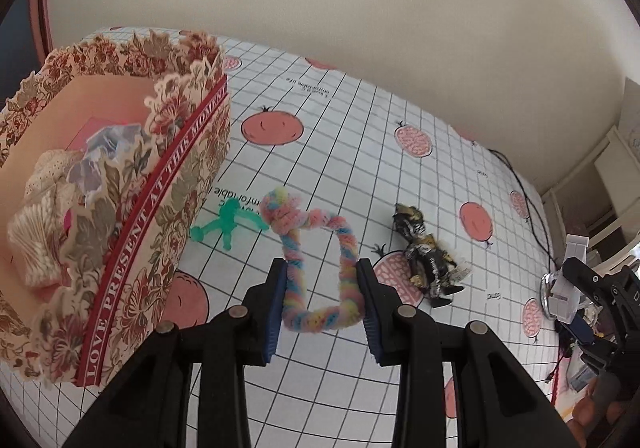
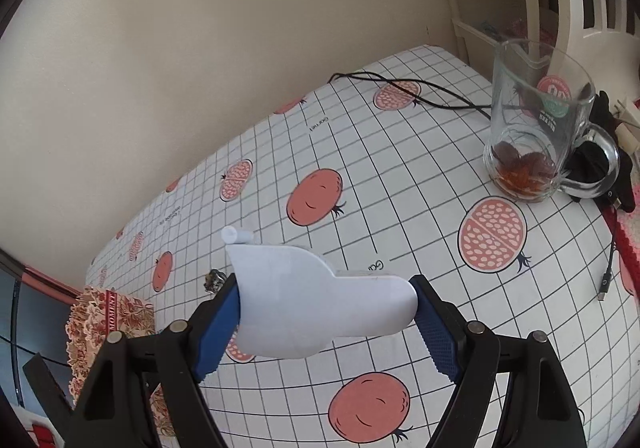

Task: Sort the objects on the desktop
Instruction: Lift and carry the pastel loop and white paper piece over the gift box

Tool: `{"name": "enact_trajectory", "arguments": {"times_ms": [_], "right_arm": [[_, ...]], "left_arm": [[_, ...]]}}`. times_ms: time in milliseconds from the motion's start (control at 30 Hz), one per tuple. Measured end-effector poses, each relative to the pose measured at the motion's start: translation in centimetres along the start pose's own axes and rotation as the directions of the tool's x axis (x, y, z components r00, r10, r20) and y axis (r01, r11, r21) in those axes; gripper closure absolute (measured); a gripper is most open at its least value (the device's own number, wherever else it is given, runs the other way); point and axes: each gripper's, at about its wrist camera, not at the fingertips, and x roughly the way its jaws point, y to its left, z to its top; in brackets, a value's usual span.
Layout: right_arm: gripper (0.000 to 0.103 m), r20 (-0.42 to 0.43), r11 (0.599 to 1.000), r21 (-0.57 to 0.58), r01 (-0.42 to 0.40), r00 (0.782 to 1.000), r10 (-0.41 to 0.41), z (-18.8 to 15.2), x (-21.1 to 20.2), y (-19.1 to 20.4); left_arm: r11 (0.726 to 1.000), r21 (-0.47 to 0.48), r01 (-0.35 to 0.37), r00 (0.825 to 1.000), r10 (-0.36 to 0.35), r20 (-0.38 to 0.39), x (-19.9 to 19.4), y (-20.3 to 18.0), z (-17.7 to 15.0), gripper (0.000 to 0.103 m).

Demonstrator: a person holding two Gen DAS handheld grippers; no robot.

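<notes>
My left gripper [image 1: 322, 298] is shut on a loop of pastel twisted pipe cleaner [image 1: 308, 248], lifted above the checked tablecloth [image 1: 360, 167]. Left of it stands a floral paper box [image 1: 160, 207] holding cotton swabs and wrappers. A small green rubber figure [image 1: 226, 224] lies beside the box, and a crumpled black-and-gold wrapper [image 1: 428, 256] lies to the right. My right gripper [image 2: 326, 308] is shut on a white plastic bottle-shaped piece [image 2: 316, 304], held sideways above the cloth. In the left wrist view the right gripper [image 1: 580, 288] shows at the far right edge.
A glass mug [image 2: 536, 127] with dark reddish dregs stands at the back right, a black cable [image 2: 420, 91] running behind it. The floral box [image 2: 112, 312] and wrapper [image 2: 216, 282] show at the left. A USB plug [image 2: 604, 282] lies near the right edge.
</notes>
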Motion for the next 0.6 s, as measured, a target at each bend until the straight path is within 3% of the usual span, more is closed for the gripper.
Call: {"name": "enact_trajectory", "arguments": {"times_ms": [267,600], "right_arm": [[0.019,0.098,0.995,-0.026,-0.093,0.991,0.095,1.2,-4.0,2.5],[0.019,0.126,0.984,-0.059,-0.171,0.976,0.177,1.1,-6.0,5.1]], "left_arm": [[0.997,0.016,0.07,0.989,-0.072,0.132,-5.4,-1.5,2.0,0.067],[0.996,0.034,0.083,0.971,-0.089,0.223,-8.9,-1.8,2.7,0.067]]}}
